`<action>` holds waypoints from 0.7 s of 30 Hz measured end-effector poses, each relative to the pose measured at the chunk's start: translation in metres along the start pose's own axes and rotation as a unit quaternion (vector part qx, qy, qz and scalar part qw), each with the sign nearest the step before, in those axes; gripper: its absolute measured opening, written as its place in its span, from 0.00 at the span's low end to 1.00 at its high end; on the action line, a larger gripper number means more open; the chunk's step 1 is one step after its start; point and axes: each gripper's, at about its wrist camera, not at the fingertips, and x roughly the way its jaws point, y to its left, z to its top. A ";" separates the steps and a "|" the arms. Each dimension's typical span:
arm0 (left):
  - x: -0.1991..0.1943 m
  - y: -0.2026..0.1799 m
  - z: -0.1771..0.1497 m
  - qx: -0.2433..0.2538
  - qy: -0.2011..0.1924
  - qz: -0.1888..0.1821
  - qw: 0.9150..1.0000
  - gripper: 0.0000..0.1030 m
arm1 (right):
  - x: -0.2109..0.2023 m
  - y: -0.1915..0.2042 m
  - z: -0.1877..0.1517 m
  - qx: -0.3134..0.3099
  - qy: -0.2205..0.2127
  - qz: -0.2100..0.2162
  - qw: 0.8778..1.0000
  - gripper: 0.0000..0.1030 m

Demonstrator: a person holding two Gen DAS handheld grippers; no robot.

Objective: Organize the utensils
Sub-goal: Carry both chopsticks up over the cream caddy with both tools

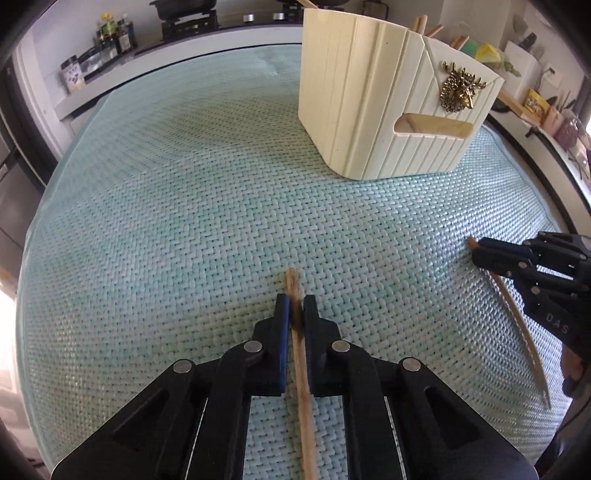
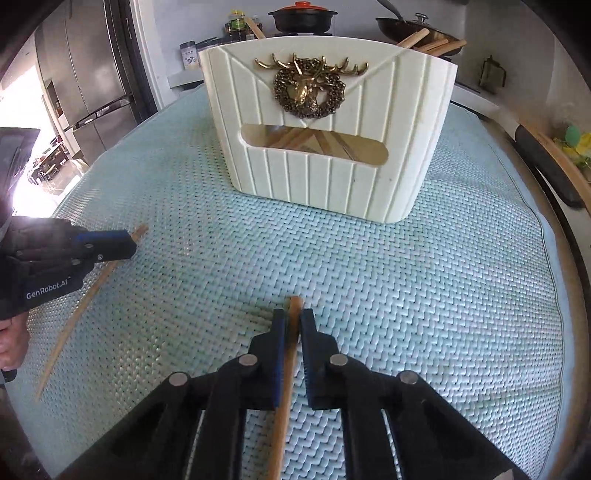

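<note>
My left gripper (image 1: 294,304) is shut on a wooden chopstick (image 1: 301,365) that runs lengthwise between its fingers, low over the woven mat. My right gripper (image 2: 291,317) is shut on a second wooden chopstick (image 2: 286,384) the same way. Each gripper shows in the other view: the right one (image 1: 476,251) at the right edge with its chopstick (image 1: 517,314), the left one (image 2: 127,240) at the left edge with its chopstick (image 2: 81,310). A cream utensil holder (image 2: 325,177) with a brass deer emblem stands ahead; it also shows in the left wrist view (image 1: 376,110). Several wooden utensils stick out of it.
A pale green woven mat (image 1: 184,206) covers the round table. Behind are a stove with pots (image 2: 303,18), bottles and jars (image 1: 107,37), and a fridge (image 2: 85,81) at the left. A wooden table rim (image 2: 569,177) curves along the right.
</note>
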 end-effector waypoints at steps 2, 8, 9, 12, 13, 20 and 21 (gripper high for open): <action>0.001 0.004 0.003 0.000 -0.002 0.002 1.000 0.04 | 0.000 -0.006 0.003 0.012 -0.002 0.012 1.000 0.07; -0.044 0.004 0.003 -0.009 -0.051 -0.001 0.999 0.04 | -0.045 -0.023 0.006 0.061 -0.060 0.060 0.995 0.07; -0.057 0.004 0.004 -0.010 -0.064 -0.005 0.998 0.04 | -0.058 -0.025 0.007 0.065 -0.074 0.067 0.993 0.07; -0.099 0.001 0.005 -0.012 -0.104 -0.016 0.994 0.04 | -0.101 -0.026 0.009 0.075 -0.119 0.090 0.986 0.07; -0.114 -0.001 0.005 -0.011 -0.118 -0.021 0.993 0.04 | -0.115 -0.026 0.010 0.075 -0.133 0.095 0.984 0.07; -0.195 -0.016 -0.003 -0.006 -0.197 -0.052 0.979 0.04 | -0.202 -0.014 -0.006 0.052 -0.216 0.105 0.969 0.07; -0.200 -0.020 -0.001 -0.007 -0.205 -0.057 0.977 0.04 | -0.211 -0.012 -0.008 0.048 -0.226 0.103 0.967 0.07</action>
